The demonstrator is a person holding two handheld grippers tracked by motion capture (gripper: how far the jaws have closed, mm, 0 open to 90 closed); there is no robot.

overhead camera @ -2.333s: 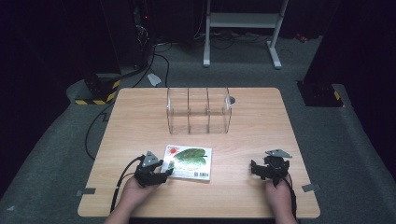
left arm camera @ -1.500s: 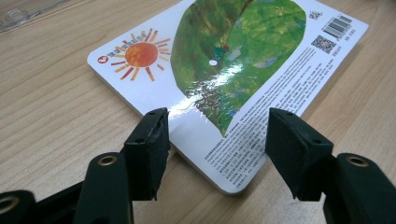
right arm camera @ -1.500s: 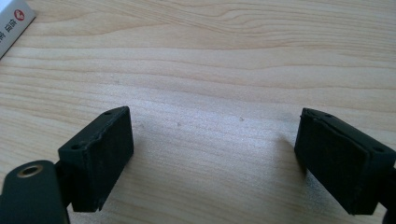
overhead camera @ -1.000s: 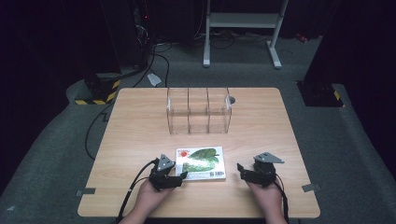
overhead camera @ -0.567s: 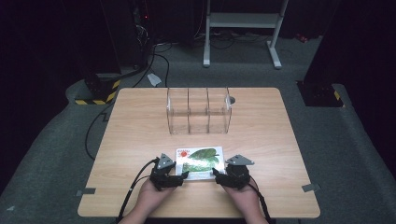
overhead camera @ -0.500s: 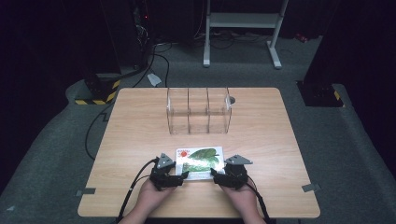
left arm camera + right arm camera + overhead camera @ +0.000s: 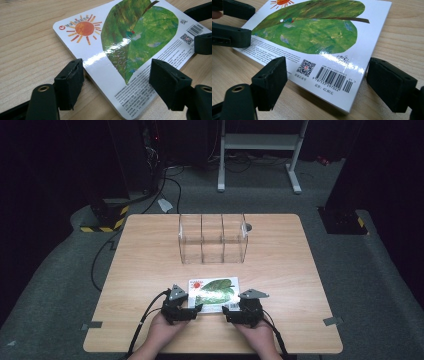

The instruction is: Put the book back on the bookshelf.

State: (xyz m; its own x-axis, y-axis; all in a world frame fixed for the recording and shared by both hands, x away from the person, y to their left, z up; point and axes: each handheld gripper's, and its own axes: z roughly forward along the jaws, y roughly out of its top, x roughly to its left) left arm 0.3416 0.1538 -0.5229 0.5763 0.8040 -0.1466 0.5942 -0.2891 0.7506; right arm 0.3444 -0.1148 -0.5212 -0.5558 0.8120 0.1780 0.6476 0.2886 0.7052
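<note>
Wooden table [image 7: 150, 255] spreads under my forearms, which come in low from the near edge with both hands angled inward. Its clear three-bay organizer [image 7: 213, 238] stands well beyond, mid-table. Nearer me the leaf-covered book [image 7: 214, 292] lies flat between my tools. My left gripper [image 7: 192, 309] sits at the book's near left corner, jaws wide apart astride that corner, gripping nothing. My right gripper [image 7: 229, 313] straddles the barcode corner, equally wide, also holding nothing.
</note>
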